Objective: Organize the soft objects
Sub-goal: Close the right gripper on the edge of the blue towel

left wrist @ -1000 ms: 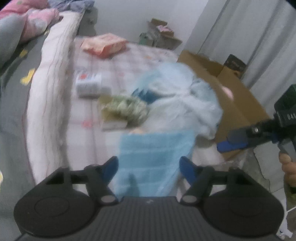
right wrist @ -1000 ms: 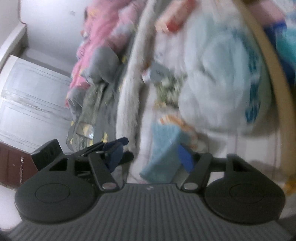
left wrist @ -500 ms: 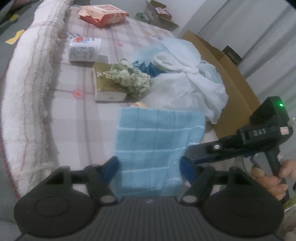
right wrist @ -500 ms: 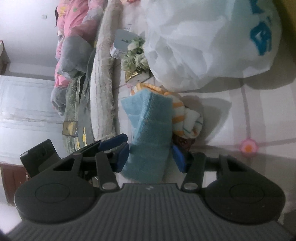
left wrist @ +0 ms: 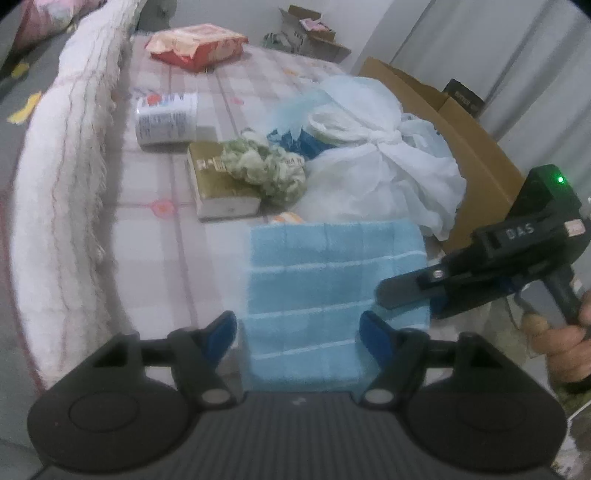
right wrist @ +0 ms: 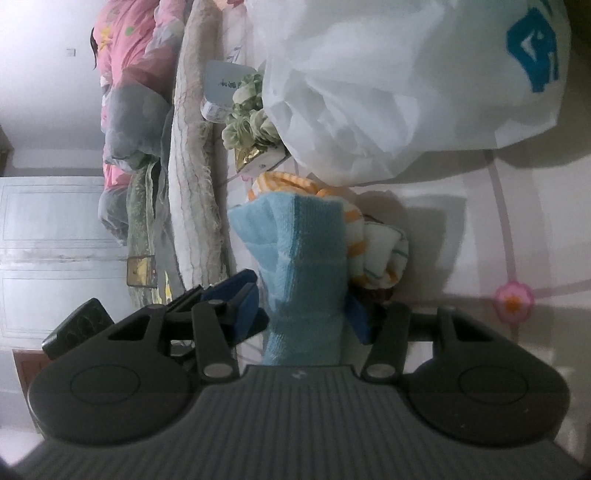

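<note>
left gripper point(left wrist: 297, 332) apart astride blue towel point(left wrist: 332, 295), jaws just opening. right gripper point(right wrist: 303, 310) clamped on towel edge, jaws earlier closing.

White walls point(left wrist: 229, 14), grey curtains point(left wrist: 517, 48), a white panelled door point(right wrist: 55, 240), dim cool light.

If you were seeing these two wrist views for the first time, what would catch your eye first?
First, the folded light-blue terry towel on the checked bedsheet, lying between the left gripper jaws, while the right gripper reaches in at its right edge. Behind it sits a big knotted white plastic bag, with a green ruffled fabric bundle on a gold box to its left.
</note>
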